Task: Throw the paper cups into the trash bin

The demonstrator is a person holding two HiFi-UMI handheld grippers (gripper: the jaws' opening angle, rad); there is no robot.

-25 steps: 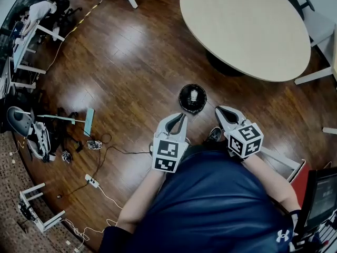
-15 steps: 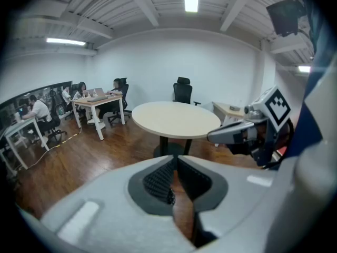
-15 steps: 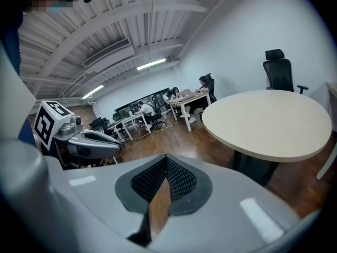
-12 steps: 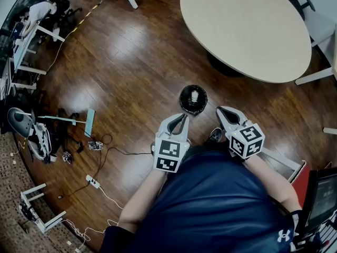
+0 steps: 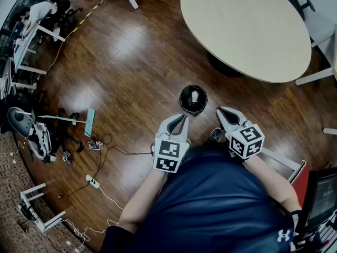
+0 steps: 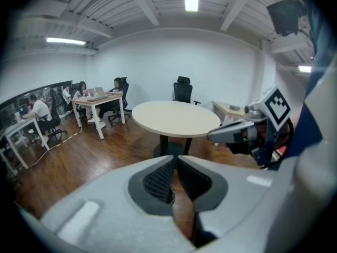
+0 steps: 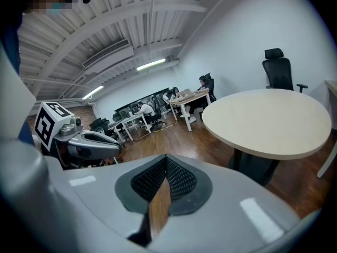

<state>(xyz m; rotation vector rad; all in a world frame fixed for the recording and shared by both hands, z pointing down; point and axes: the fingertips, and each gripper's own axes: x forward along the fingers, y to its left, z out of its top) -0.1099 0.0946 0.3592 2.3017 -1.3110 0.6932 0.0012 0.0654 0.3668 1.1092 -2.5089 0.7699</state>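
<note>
A black trash bin point(image 5: 192, 100) stands on the wood floor just ahead of me, with a white paper cup point(image 5: 194, 95) lying inside it. My left gripper point(image 5: 182, 118) hangs near the bin's lower left, its jaws shut with nothing between them. My right gripper point(image 5: 220, 111) is to the bin's right, also shut and empty. In the left gripper view the left gripper point(image 6: 175, 160) has its pad tips together, and the right gripper point(image 6: 247, 133) shows at the right. In the right gripper view the right gripper point(image 7: 166, 159) has its tips touching.
A round beige table point(image 5: 245, 28) on a dark pedestal stands beyond the bin. Cables, a power strip point(image 5: 91, 181) and loose gear point(image 5: 37, 133) lie on the floor to the left. Desks with seated people point(image 6: 95, 96) line the far left. A monitor point(image 5: 321, 199) is at my right.
</note>
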